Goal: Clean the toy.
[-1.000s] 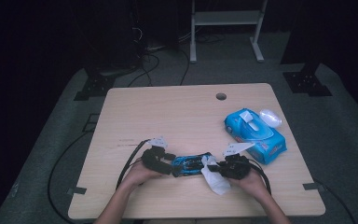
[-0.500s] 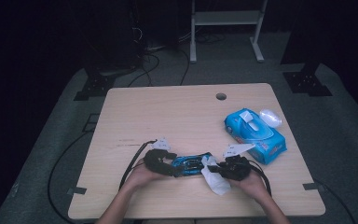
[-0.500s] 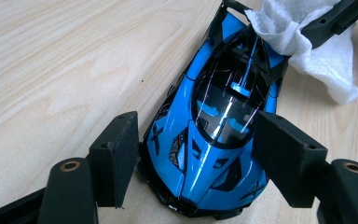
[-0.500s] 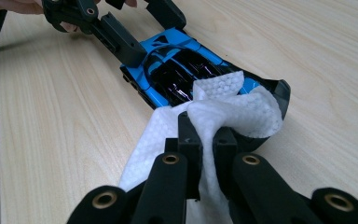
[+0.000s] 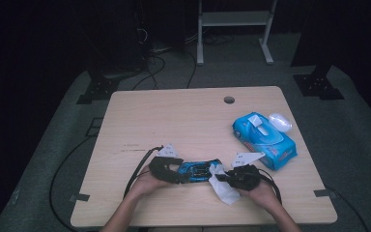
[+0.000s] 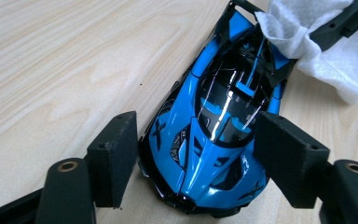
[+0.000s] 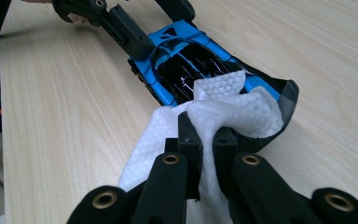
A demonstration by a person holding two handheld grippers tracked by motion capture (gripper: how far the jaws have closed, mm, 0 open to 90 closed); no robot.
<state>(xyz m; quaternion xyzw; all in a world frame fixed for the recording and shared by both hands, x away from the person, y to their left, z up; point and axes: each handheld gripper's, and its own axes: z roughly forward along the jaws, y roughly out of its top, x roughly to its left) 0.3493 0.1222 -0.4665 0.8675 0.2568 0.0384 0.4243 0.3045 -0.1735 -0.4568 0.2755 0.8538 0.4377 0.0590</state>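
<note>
2 grippers: R (image 7: 207, 140) w/ wipe (image 7: 233, 105), L (image 6: 193, 154) astride car (image 6: 214, 126)

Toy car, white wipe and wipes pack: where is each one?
Toy car (image 6: 214, 135), left gripper view, blue roof.
White wipe (image 7: 242, 109), right gripper view, bunched top.
Wipes pack (image 5: 265, 137), high view, blue wrapper.

Dark room — grey carpeted floor (image 5: 67, 145), white metal stand (image 5: 232, 29) behind wooden table (image 5: 174, 116).

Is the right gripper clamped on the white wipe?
Yes: in the right gripper view, the right gripper has its jaws pinched together on the white wipe draped over the blue toy car.
</note>
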